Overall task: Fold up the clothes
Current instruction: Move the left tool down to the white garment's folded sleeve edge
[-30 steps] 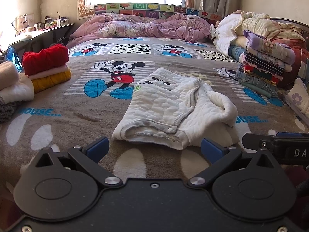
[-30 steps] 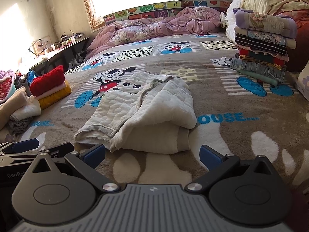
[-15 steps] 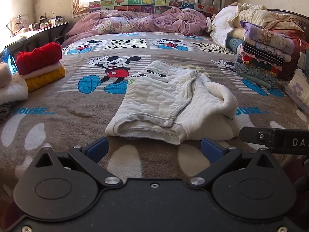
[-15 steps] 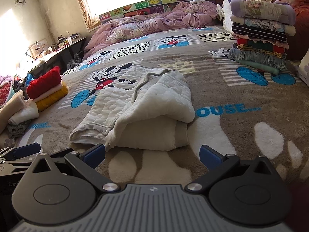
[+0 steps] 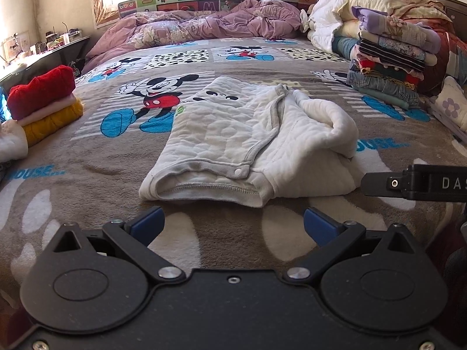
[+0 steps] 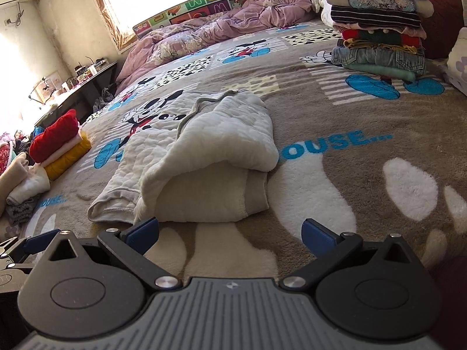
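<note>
A half-folded white quilted garment lies mid-bed on the cartoon blanket, its long axis running away toward the headboard, near hem just ahead of both grippers. The right gripper sits nearer than the left gripper, both spread wide and empty. Both have edged closer over the past second.

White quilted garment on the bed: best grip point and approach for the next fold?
Probably the near hem of the white quilted garment, taken from the near edge. It lies flat on the blanket, its stitched hem facing both open grippers: left gripper at the hem by the snap, right gripper at the bulkier folded-over side.
</note>
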Demonstrator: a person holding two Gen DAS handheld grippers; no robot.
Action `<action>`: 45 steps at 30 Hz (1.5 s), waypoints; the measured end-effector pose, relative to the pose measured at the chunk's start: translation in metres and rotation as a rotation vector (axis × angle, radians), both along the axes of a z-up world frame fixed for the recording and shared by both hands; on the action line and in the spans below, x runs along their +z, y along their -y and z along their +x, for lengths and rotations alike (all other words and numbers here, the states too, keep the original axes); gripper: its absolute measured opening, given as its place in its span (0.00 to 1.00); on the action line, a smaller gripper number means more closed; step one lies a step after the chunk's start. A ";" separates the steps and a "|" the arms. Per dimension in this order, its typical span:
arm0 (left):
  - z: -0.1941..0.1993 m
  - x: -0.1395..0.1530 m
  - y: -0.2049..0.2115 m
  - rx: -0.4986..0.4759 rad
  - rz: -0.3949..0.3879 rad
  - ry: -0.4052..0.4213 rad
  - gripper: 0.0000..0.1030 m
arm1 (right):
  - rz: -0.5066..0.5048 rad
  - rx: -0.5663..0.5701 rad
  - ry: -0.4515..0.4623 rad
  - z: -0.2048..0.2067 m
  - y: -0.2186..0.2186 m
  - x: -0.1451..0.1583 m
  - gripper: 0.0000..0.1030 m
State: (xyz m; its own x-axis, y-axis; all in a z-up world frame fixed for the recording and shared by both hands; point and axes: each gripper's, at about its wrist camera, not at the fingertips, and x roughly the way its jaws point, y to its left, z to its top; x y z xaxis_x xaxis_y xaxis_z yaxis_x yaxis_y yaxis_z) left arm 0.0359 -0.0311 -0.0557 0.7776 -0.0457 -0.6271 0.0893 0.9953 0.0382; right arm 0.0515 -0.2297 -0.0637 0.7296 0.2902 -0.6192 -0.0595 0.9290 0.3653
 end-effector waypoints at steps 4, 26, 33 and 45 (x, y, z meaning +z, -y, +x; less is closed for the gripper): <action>0.005 -0.007 0.004 -0.011 0.000 -0.010 1.00 | 0.034 -0.012 -0.009 0.005 0.008 -0.009 1.00; 0.023 -0.029 0.035 -0.117 0.116 0.057 0.99 | 0.300 0.009 0.084 0.022 0.044 -0.041 1.00; 0.034 -0.030 0.046 -0.137 0.188 0.099 0.99 | 0.394 0.045 0.108 0.029 0.047 -0.047 1.00; 0.063 -0.023 0.056 -0.167 0.256 0.147 0.84 | 0.546 -0.009 0.096 0.042 0.061 -0.064 1.00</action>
State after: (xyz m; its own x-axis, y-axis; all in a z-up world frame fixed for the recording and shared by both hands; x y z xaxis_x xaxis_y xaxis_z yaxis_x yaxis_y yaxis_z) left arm 0.0993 -0.0869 -0.0784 0.8556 -0.0358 -0.5164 0.2256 0.9237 0.3097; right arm 0.0936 -0.2909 -0.1279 0.7793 0.5439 -0.3112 -0.1089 0.6066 0.7875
